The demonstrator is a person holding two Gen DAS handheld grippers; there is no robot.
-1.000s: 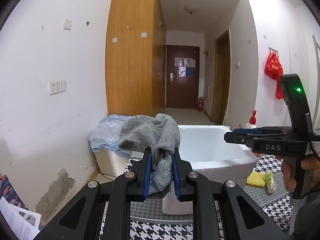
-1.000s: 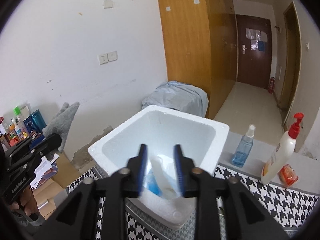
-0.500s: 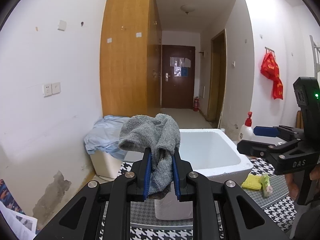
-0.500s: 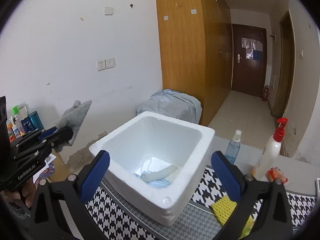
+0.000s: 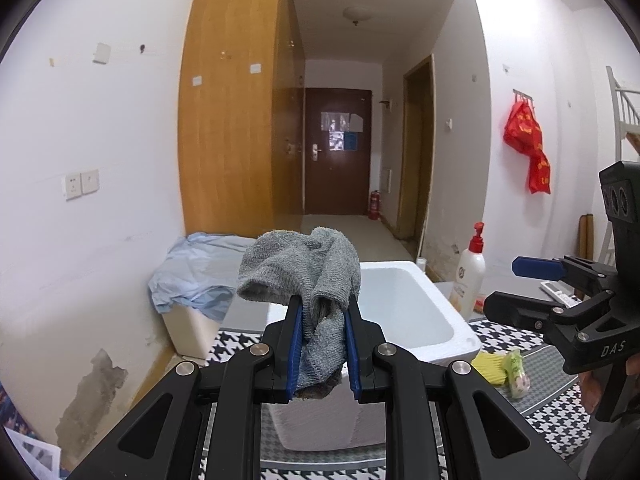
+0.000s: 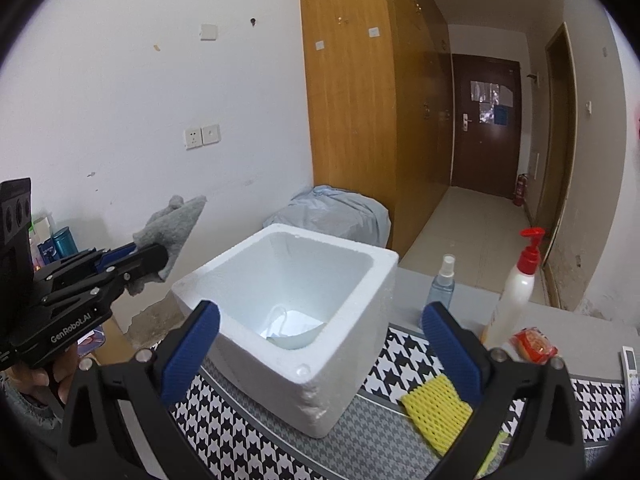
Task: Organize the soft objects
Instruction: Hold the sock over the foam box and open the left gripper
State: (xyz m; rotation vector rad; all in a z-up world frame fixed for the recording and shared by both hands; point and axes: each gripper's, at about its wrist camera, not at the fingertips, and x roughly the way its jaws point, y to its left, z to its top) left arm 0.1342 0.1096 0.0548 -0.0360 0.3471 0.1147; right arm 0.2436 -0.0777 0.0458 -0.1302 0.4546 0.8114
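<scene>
My left gripper (image 5: 321, 320) is shut on a grey towel (image 5: 308, 272), held in the air to the left of a white foam box (image 5: 404, 308). The towel also shows in the right wrist view (image 6: 172, 228), in the left gripper (image 6: 136, 258). My right gripper (image 6: 320, 332) is open and empty, above the near side of the foam box (image 6: 344, 344); it shows in the left wrist view (image 5: 524, 284) at right. A white mask-like item (image 6: 292, 330) lies in the bottom of the box. A yellow sponge (image 6: 438, 410) lies on the mat to the box's right.
The box stands on a houndstooth mat (image 6: 256, 440). A lotion pump bottle (image 6: 516, 292), a blue spray bottle (image 6: 442, 284) and a red packet (image 6: 534, 342) stand right of it. A bin covered in pale blue cloth (image 6: 340, 216) is behind. Toiletries (image 6: 60, 242) sit at the left.
My right gripper has opened, let a white item fall into the box, and pulled back and up. My left gripper has kept hold of the towel and risen slightly.
</scene>
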